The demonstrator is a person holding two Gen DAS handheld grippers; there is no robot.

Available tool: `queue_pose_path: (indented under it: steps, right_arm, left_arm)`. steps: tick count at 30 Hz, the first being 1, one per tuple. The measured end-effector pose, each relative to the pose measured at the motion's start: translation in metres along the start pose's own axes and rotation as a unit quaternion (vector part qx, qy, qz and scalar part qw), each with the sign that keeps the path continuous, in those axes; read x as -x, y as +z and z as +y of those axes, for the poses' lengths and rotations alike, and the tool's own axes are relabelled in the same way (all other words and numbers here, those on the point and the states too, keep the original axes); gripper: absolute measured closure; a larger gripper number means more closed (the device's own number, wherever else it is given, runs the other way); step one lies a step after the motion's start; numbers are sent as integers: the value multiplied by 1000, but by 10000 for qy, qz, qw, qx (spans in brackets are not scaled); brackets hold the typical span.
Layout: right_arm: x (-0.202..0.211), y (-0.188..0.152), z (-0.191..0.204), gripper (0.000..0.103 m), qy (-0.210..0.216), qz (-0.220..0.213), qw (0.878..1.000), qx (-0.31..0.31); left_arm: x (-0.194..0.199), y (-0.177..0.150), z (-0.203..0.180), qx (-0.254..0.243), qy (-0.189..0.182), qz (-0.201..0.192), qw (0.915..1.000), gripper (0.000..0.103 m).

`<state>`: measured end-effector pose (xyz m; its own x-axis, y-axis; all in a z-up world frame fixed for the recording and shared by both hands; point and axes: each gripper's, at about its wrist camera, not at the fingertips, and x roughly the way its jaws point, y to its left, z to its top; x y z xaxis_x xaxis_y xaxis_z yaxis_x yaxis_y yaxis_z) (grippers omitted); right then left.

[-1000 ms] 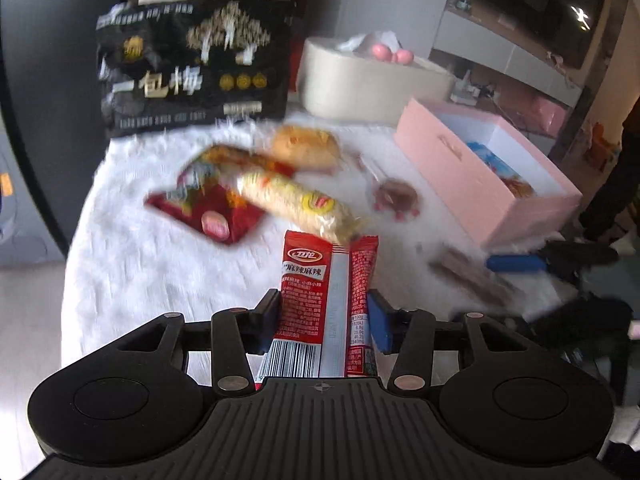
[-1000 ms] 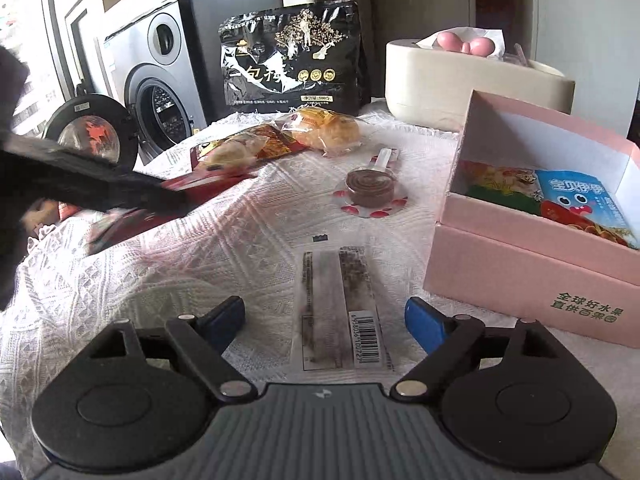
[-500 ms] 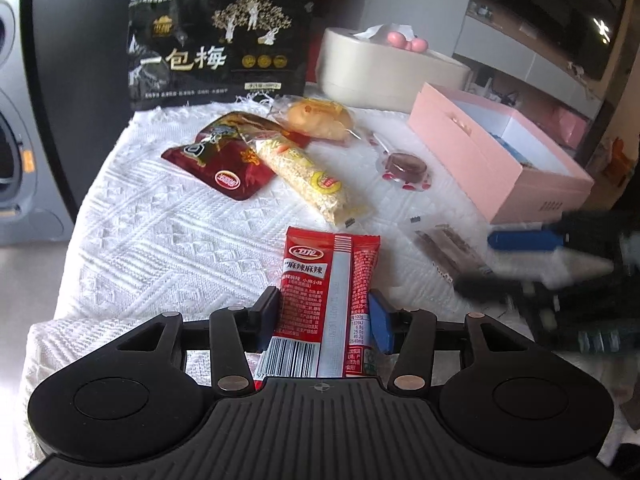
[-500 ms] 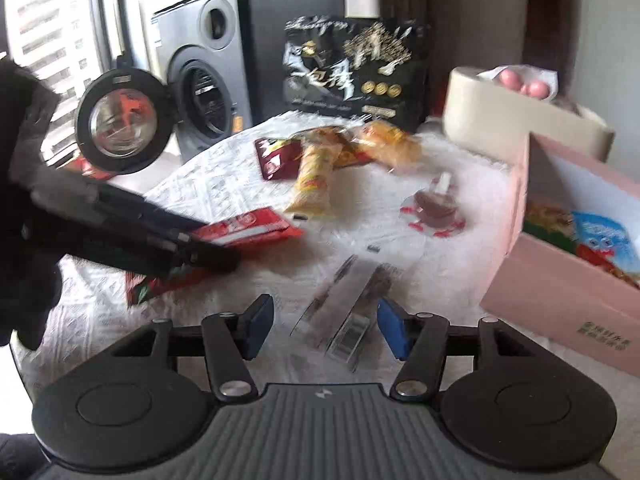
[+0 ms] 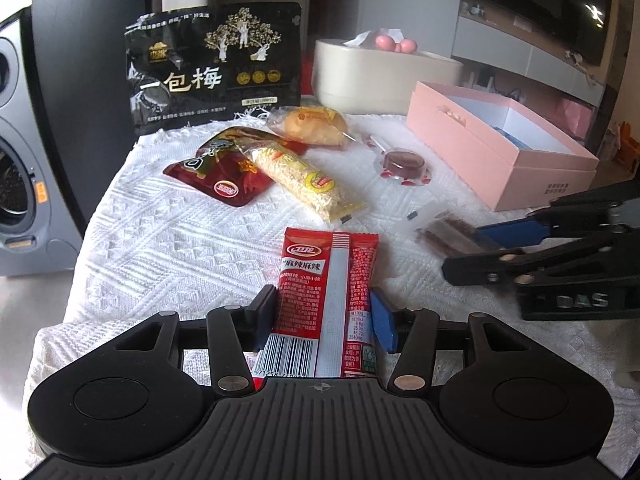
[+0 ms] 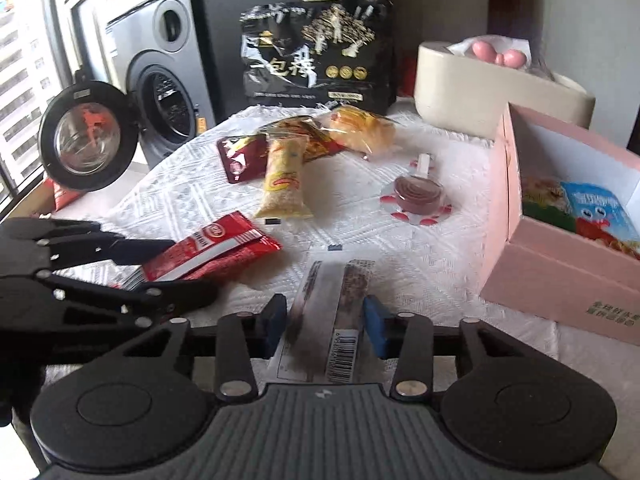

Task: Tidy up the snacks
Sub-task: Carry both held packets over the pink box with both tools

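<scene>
The red spicy-strip packet lies lengthwise between the fingers of the left gripper, barcode end nearest the camera. The black left pad sits against its edge, while a sliver of gap shows at the blue right pad; these jaws have just been opening a little, and whether they still pinch the packet cannot be told. The packet rests on the white cloth.

To the right, the right gripper straddles a clear-wrapped brown snack bar, its jaws having just been closing around it; both blue pads stand right at the wrapper's edges, at about half width, though firm contact is unclear.

Ahead of the left gripper lie a yellow rice-crisp roll, a dark red pouch, a wrapped bun and a round jelly cup. Farther ahead and right stands the open pink box, already holding a blue packet. A big black plum bag stands upright at the far edge.
</scene>
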<state>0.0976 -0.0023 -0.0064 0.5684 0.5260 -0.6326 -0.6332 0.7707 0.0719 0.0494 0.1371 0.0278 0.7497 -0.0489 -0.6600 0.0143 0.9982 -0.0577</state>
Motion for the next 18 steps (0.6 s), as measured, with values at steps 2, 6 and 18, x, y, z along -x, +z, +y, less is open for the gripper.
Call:
queue_pose_path:
  steps: [2, 6, 18]
  right_arm:
    - [9, -1, 2, 63, 57, -91, 9999, 76]
    - [34, -3, 0, 63, 186, -289, 9993, 124]
    - [110, -44, -34, 63, -341, -732, 9967, 42]
  left_arm:
    - [0, 2, 0, 18, 3, 57, 10000, 47]
    - [3, 4, 1, 165, -64, 175, 9997, 49]
    - [57, -27, -78, -535, -1102, 153, 9924, 53]
